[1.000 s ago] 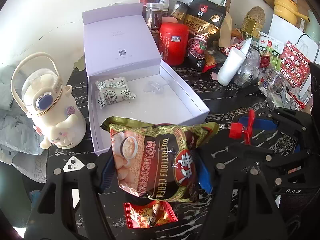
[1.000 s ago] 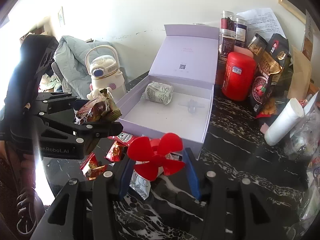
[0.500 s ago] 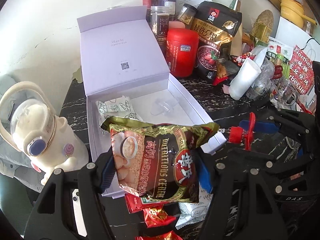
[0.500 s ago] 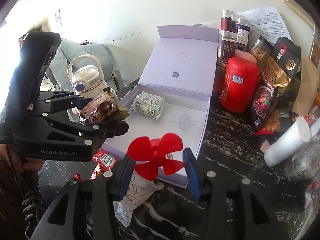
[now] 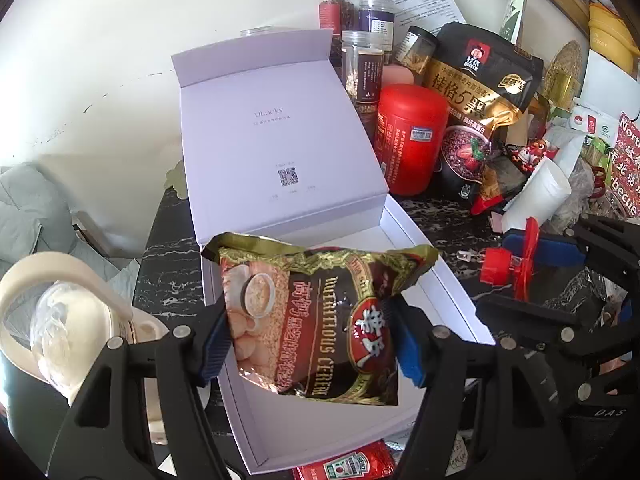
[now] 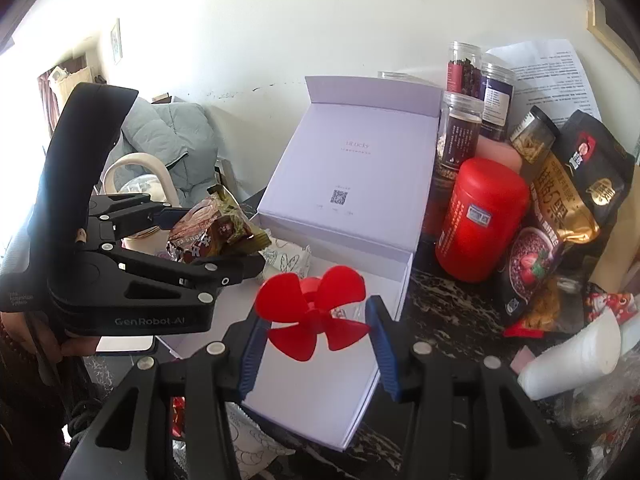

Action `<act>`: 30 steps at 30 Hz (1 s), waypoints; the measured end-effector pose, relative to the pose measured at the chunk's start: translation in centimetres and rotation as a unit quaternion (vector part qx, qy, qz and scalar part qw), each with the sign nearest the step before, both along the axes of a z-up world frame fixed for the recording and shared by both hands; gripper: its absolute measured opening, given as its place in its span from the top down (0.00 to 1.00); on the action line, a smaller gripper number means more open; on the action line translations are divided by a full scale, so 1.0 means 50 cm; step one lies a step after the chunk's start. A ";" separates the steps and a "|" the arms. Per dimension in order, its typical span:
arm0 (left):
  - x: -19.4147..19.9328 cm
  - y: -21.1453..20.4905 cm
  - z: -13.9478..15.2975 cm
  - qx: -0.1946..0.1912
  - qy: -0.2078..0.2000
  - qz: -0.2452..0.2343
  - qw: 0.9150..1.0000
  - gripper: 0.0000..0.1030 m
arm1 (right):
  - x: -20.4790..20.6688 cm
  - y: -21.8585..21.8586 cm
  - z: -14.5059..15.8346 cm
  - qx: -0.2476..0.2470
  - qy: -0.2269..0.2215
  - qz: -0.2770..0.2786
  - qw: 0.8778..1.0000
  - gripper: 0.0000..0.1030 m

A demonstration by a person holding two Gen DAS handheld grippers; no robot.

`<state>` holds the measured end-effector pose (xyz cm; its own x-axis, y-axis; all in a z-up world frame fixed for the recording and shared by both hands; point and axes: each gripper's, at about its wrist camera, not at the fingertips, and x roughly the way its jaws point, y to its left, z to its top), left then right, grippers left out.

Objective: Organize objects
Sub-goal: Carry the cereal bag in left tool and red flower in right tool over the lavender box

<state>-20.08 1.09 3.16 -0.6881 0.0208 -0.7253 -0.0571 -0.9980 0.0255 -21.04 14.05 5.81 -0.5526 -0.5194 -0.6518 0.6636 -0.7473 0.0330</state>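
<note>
Holding the cereal packet pinched between the blue pads of your left tongs, you have it hanging over the open lavender box, above the box's near end. Your right tongs are closed on a red propeller, which sits over the box's front right part. The red canister stands on the dark marbled surface just right of the box.

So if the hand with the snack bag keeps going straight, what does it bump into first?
Probably the raised lid of the open box; the left gripper, holding the snack bag, points at it, though depth is unclear.
</note>
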 end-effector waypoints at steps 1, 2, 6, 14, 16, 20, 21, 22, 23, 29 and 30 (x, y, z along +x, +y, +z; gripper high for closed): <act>-0.008 -0.002 0.003 -0.002 0.003 0.002 1.000 0.35 | -0.007 -0.002 0.003 -0.002 0.001 -0.001 1.000 0.52; -0.014 -0.003 0.006 -0.004 0.006 0.005 1.000 0.35 | -0.013 -0.004 0.006 -0.005 0.003 -0.001 1.000 0.52; -0.037 -0.008 0.020 -0.012 0.021 0.011 1.000 0.35 | -0.037 -0.005 0.020 -0.010 0.012 -0.008 1.000 0.52; -0.093 -0.026 0.033 -0.011 0.033 0.034 0.999 0.35 | -0.097 -0.002 0.033 -0.025 0.016 -0.020 0.999 0.52; -0.108 -0.030 0.033 -0.015 0.037 0.042 0.998 0.35 | -0.117 -0.003 0.033 -0.029 0.012 -0.023 0.999 0.52; -0.130 -0.035 0.021 -0.033 0.042 0.054 0.997 0.35 | -0.150 -0.014 0.022 -0.032 0.009 -0.011 0.999 0.52; -0.134 -0.036 0.015 -0.037 0.041 0.051 0.997 0.35 | -0.159 -0.016 0.016 -0.032 0.006 -0.010 0.999 0.52; -0.139 -0.038 0.007 -0.039 0.035 0.052 0.997 0.35 | -0.167 -0.018 0.008 -0.033 0.003 -0.010 0.999 0.52; -0.143 -0.041 0.001 -0.038 0.032 0.055 0.997 0.35 | -0.175 -0.020 0.000 -0.034 -0.003 -0.009 0.999 0.52; -0.160 -0.040 -0.030 -0.049 0.018 0.059 0.997 0.35 | -0.201 -0.025 -0.048 -0.022 -0.037 -0.007 0.999 0.52; -0.163 -0.039 -0.035 -0.050 0.015 0.057 0.997 0.35 | -0.204 -0.024 -0.053 -0.022 -0.040 -0.007 0.999 0.52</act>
